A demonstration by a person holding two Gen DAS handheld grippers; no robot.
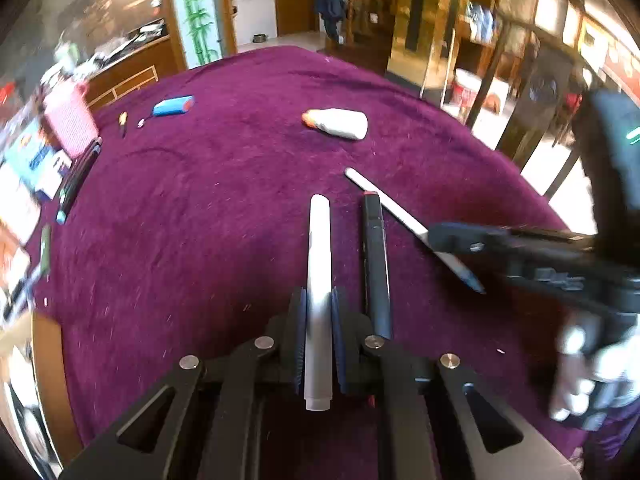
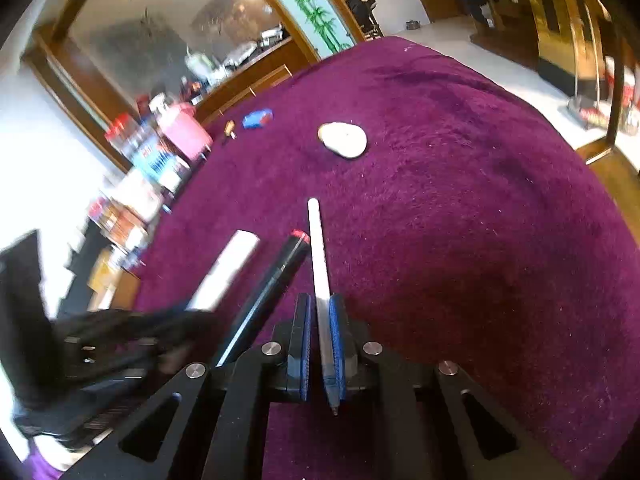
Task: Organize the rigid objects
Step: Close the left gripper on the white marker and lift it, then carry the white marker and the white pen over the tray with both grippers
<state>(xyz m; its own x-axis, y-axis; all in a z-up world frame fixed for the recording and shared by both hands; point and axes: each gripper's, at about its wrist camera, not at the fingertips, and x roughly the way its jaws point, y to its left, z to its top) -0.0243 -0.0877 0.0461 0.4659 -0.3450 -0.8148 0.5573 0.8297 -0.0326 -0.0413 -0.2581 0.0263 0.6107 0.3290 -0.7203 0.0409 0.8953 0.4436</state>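
Note:
A white marker (image 1: 319, 248) lies lengthwise between the pads of my left gripper (image 1: 319, 300), which is shut on it; the marker also shows blurred in the right wrist view (image 2: 228, 268). Beside it on the purple cloth lies a black marker with a red end (image 1: 376, 264) (image 2: 276, 280). My right gripper (image 2: 322, 308) is shut on a thin white pen with a blue tip (image 2: 318, 248). The left wrist view shows that pen (image 1: 384, 200) slanting out of the right gripper (image 1: 444, 236), close to the black marker's far end.
Farther off on the purple tablecloth (image 1: 240, 200) lie a white bottle with an orange cap (image 1: 340, 122) (image 2: 344, 140) and a blue battery pack (image 1: 174, 106) (image 2: 258, 118). A pink basket (image 1: 70, 120), boxes and pens crowd the left edge.

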